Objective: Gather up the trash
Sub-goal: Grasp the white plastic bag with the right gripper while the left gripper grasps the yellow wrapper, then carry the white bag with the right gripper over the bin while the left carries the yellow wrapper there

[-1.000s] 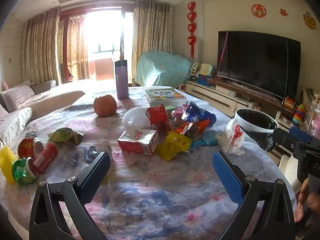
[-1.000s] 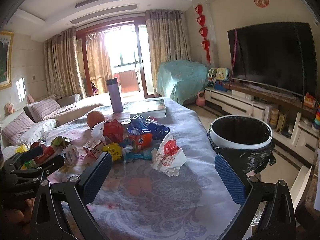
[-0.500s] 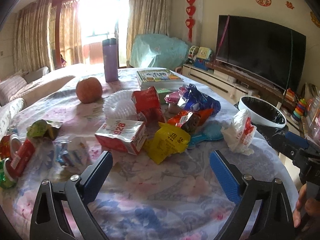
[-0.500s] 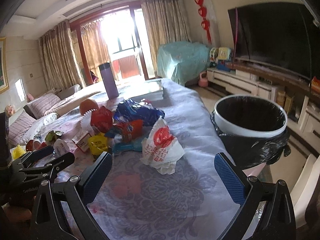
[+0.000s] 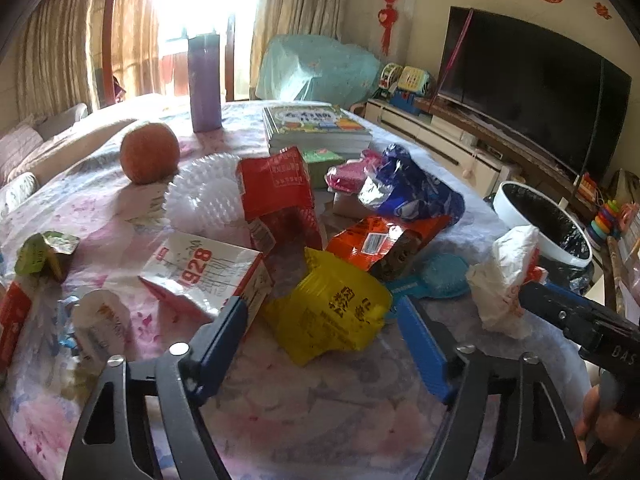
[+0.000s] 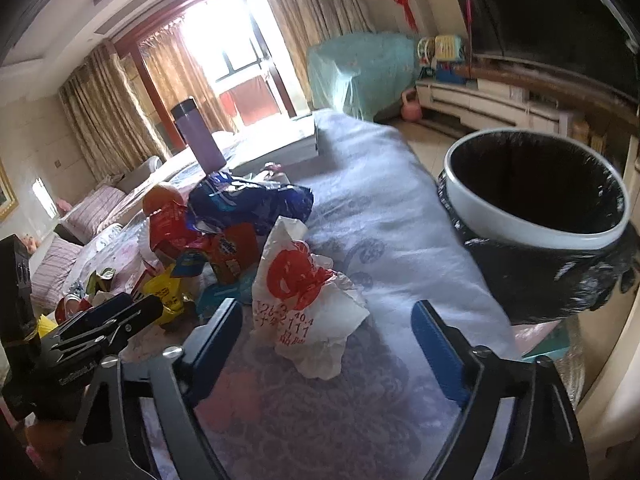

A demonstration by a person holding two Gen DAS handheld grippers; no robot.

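Both fisheye views sit low over the floral-clothed table (image 5: 304,412), looking forward between their own fingers: the left faces the yellow crinkled wrapper (image 5: 336,312) up close, the right the white red-printed plastic bag (image 6: 308,300); both share the white-rimmed black-lined bin (image 6: 536,236)

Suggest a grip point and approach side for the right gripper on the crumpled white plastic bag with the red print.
Pinch the raised crumpled ridge at the top of the white plastic bag, coming from the near side. It stands as a soft heap apart from the wrapper pile, directly ahead of the open right gripper, so the jaws can likely straddle that fold; the trash bin sits just right.
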